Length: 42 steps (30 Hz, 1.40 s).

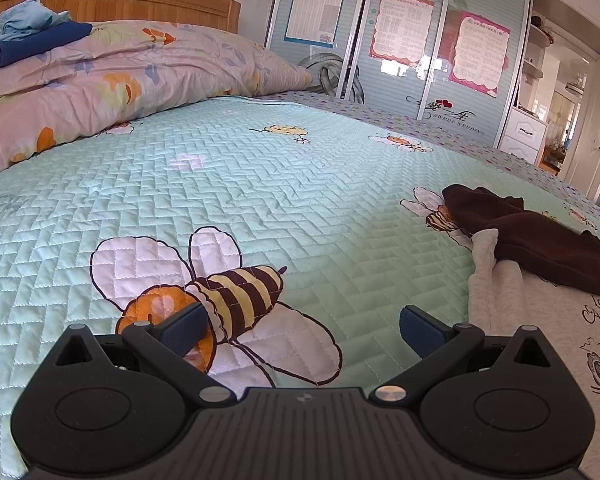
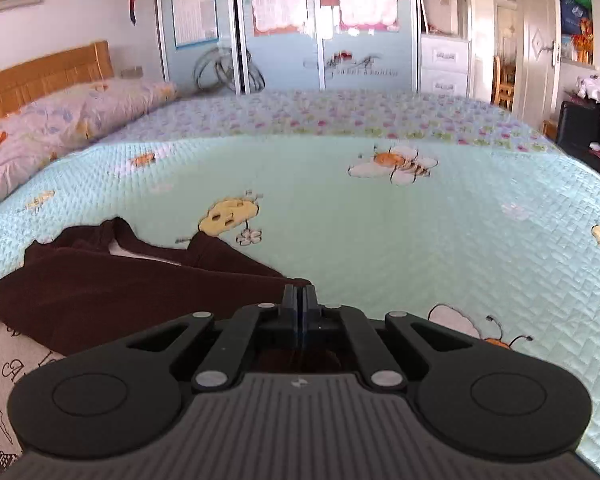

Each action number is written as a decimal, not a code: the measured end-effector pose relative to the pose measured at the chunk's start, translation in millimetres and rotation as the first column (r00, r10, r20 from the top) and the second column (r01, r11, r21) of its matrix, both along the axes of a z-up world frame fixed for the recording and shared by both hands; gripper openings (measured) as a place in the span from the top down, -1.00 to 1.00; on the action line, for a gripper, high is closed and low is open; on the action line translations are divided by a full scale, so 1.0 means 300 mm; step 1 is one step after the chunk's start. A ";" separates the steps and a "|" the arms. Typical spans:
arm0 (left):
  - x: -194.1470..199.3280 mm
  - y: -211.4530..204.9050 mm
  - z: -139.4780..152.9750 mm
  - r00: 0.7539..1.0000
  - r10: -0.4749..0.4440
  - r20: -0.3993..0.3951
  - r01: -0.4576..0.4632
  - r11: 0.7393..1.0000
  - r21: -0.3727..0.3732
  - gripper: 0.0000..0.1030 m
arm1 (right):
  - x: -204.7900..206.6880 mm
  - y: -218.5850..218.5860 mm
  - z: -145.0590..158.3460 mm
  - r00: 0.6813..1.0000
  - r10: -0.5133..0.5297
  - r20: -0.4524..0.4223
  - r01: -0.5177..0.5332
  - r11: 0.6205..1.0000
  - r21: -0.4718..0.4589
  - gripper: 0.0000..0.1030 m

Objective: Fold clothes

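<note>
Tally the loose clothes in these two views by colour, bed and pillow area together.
Dark brown: 1, the brown garment lying on the bedspread
Grey-white: 1, the printed garment partly under it
Navy: 1, the folded navy item on the pillows
Light blue: 1, the light blue item beside it
Total: 4

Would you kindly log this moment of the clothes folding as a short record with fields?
surface: bed with green bee-print quilt
garments in work: dark brown garment lying partly on a grey printed garment
left gripper: open, over bare quilt, holding nothing
right gripper: jaws shut at the brown garment's edge; whether cloth is pinched is hidden
elsewhere: blue clothes piled on the floral duvet by the headboard
</note>
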State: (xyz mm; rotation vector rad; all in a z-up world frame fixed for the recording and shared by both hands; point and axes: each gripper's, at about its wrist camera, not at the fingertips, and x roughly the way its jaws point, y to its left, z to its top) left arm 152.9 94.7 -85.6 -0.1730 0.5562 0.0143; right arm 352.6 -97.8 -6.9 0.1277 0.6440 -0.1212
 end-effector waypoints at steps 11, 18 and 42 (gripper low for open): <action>0.001 -0.007 0.001 1.000 0.000 -0.002 0.000 1.000 0.002 -0.99 | -0.123 0.087 0.006 0.974 -0.107 0.201 0.093 0.993 0.078 -0.24; 0.000 -0.006 0.001 1.000 -0.002 -0.002 0.002 1.000 -0.005 -0.99 | -0.092 0.050 -0.113 0.985 -0.169 0.047 0.153 0.960 0.234 -0.06; -0.004 0.029 -0.009 1.000 -0.002 0.004 0.002 0.998 -0.062 -0.99 | 0.242 1.011 -0.185 0.977 0.069 0.200 -0.183 0.747 0.639 -0.41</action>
